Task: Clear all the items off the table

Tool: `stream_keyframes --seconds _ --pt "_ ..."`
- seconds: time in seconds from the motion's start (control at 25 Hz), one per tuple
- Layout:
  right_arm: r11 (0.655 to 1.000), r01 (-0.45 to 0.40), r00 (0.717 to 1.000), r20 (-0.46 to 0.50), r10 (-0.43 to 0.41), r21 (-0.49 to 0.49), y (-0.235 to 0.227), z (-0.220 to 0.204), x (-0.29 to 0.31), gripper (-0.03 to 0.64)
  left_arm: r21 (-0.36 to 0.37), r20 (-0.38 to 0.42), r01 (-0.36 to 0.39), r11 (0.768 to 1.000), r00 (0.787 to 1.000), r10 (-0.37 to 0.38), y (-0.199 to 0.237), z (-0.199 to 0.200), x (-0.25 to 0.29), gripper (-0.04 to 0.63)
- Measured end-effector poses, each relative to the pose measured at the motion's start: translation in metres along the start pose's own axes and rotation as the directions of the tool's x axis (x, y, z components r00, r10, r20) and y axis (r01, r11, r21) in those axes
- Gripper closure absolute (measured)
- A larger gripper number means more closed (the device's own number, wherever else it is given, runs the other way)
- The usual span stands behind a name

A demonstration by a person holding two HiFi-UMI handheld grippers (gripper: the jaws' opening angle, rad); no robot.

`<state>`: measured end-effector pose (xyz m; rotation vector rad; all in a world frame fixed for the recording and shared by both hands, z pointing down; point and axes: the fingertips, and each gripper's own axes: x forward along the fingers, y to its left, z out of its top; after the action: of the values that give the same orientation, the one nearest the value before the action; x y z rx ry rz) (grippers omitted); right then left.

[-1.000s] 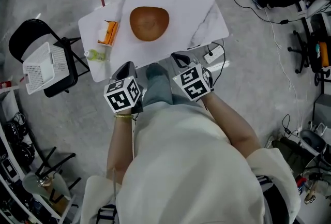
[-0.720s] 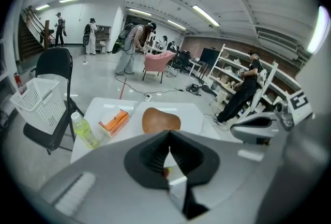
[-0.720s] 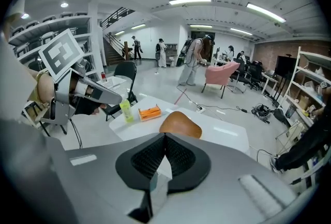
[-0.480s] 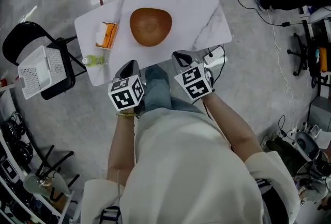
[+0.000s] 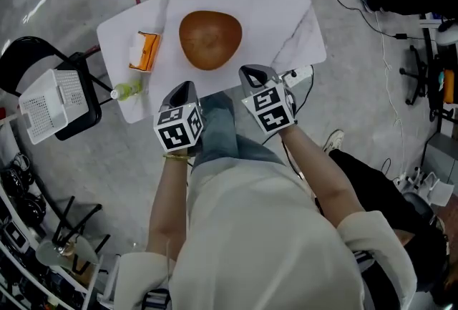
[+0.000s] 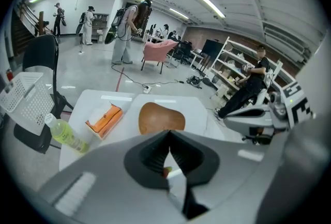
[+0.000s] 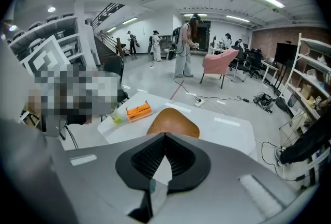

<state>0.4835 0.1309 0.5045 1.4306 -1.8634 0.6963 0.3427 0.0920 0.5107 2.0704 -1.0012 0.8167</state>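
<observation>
A white marble-look table (image 5: 286,8) carries a brown wooden bowl (image 5: 210,39), an orange tissue box (image 5: 144,51) and a small green bottle (image 5: 127,91) lying at its left edge. My left gripper (image 5: 182,89) hangs shut and empty just in front of the table's near edge, below the bowl. To its right my right gripper (image 5: 250,72) is also shut and empty, at the near edge. The left gripper view shows the bowl (image 6: 161,117), tissue box (image 6: 104,118) and bottle (image 6: 66,133) beyond its closed jaws. In the right gripper view the bowl (image 7: 173,122) lies straight ahead, with the tissue box (image 7: 138,110) left of it.
A black folding chair (image 5: 28,58) stands left of the table with a white perforated basket (image 5: 54,97) on its seat. A power strip (image 5: 297,76) and cables lie on the floor by the table's right near corner. People stand in the far room.
Both grippers have moved forward and down toward the table's near edge. The jaws of both stayed shut.
</observation>
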Motion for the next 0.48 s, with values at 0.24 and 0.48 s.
stream_keyframes --seconds 0.24,0.48 --pt "1.0 0.003 0.999 -0.033 -0.003 0.023 -0.018 0.004 0.03 0.617 -0.013 -0.02 0.008 1.0 1.0 -0.008 0.006 0.001 0.027 0.586" --pt "0.999 0.0 0.998 -0.066 0.002 0.036 -0.033 0.004 0.06 0.617 -0.042 -0.058 0.0 0.999 0.998 -0.003 0.017 -0.009 0.052 0.586"
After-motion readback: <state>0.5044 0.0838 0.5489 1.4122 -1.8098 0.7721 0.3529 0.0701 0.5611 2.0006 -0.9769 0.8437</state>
